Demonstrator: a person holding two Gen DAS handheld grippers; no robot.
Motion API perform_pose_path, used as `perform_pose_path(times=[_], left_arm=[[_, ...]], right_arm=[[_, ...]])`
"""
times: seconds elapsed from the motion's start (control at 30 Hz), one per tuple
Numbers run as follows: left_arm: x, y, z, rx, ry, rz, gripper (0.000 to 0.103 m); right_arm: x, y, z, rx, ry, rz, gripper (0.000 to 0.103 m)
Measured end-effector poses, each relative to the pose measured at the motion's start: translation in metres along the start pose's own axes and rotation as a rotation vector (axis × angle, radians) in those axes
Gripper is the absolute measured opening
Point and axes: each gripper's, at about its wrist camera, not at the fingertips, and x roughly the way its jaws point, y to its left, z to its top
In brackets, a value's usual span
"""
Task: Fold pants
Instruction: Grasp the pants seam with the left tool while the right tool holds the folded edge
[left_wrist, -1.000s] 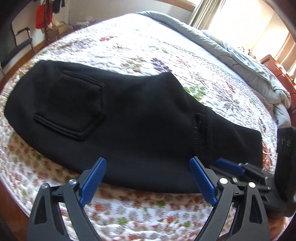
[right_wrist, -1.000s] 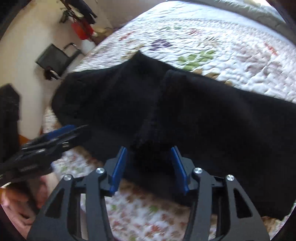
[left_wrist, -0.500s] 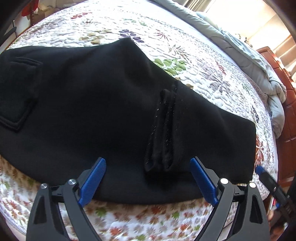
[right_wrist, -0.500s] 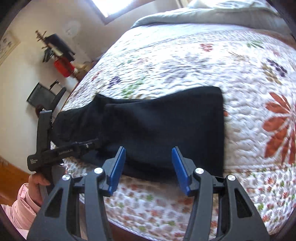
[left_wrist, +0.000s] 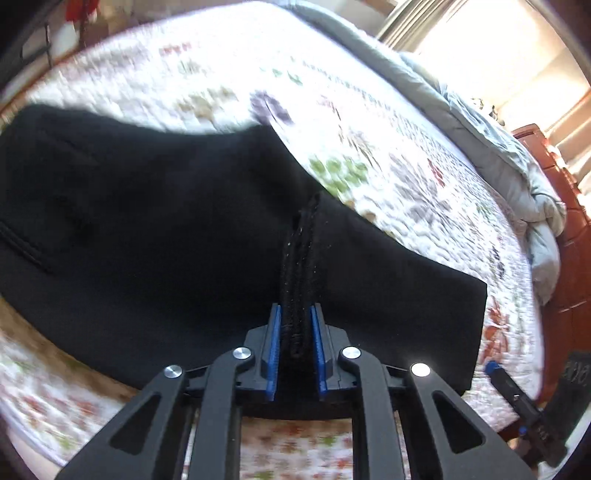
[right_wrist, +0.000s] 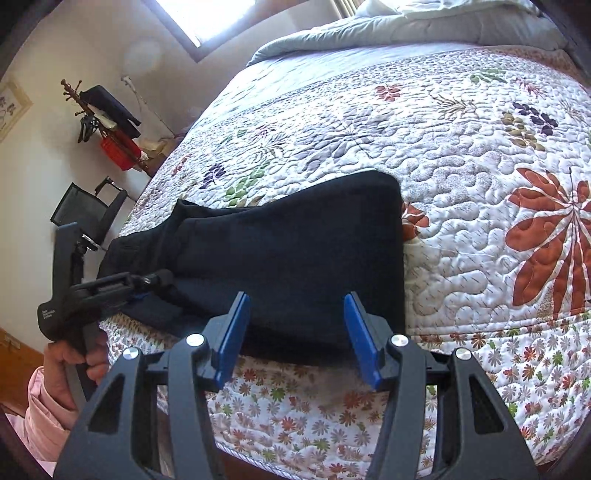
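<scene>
I see the black pants (left_wrist: 166, 229) lying flat near the front edge of the bed's floral quilt (right_wrist: 461, 155). My left gripper (left_wrist: 296, 347) has just been closing its jaws, and they now pinch the raised fold of thick hem fabric at the pants' near edge. My right gripper (right_wrist: 295, 332) hangs over the folded leg end with its jaws apart, nothing clamped. A hand (right_wrist: 74, 362) in a pink sleeve holds the left tool
</scene>
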Motion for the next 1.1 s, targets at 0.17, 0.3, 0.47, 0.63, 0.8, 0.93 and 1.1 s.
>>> perform_pose_path(times=[0.17, 0.3, 0.47, 0.63, 0.8, 0.93, 1.1], left_arm=[[0.025, 0.023, -0.003, -0.014, 0.076, 0.024, 0.018], [0.027, 0.020, -0.005, 0.019, 0.060, 0.029, 0.022], [-0.001, 0.035, 0.004, -0.019, 0.046, -0.008, 0.039], [-0.028, 0.013, 0.025, 0.041, -0.021, -0.071, 0.042], [0.007, -0.030, 0.035, 0.142, 0.041, -0.099, 0.042], [0.041, -0.036, 0.036, 0.158, 0.104, -0.062, 0.042], [0.051, -0.020, 0.035, 0.129, 0.131, -0.079, 0.040]], right_arm=[[0.032, -0.010, -0.004, 0.053, 0.092, 0.016, 0.051], [0.055, -0.030, -0.009, 0.140, 0.136, 0.021, 0.046], [0.032, -0.020, 0.006, 0.101, 0.125, 0.024, 0.049], [0.014, -0.008, 0.045, 0.060, 0.038, 0.045, 0.050], [0.044, -0.016, 0.075, 0.082, 0.067, 0.010, 0.050], [0.069, -0.031, 0.078, 0.107, 0.114, -0.007, 0.046], [0.088, -0.053, 0.072, 0.178, 0.129, 0.028, 0.037]])
